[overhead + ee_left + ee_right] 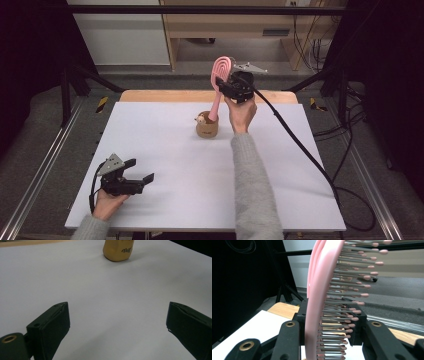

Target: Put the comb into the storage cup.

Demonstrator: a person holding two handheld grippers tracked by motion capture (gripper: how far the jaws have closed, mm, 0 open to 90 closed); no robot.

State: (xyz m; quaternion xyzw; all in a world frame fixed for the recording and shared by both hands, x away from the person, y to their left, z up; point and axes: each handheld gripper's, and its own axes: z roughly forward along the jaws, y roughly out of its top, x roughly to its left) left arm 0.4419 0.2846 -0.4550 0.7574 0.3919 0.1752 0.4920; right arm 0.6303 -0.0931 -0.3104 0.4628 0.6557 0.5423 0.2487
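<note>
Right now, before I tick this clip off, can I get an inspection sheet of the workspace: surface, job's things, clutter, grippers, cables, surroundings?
Surface: white tabletop, wooden strip along its far edge.
Job's things: pink hairbrush, handle end down in a tan cup with a small figure on its rim; cup stands near the table's middle.
Clutter: nothing seen.
Grippers: right hand-held gripper raised above the table, shut on the hairbrush head; left hand-held gripper open, low at the near left, holding nothing.
Cables: black cable trails from the right hand-held gripper across the table to the floor; more cables on the floor at right.
Surroundings: black frame and curtains, wooden furniture behind.
</note>
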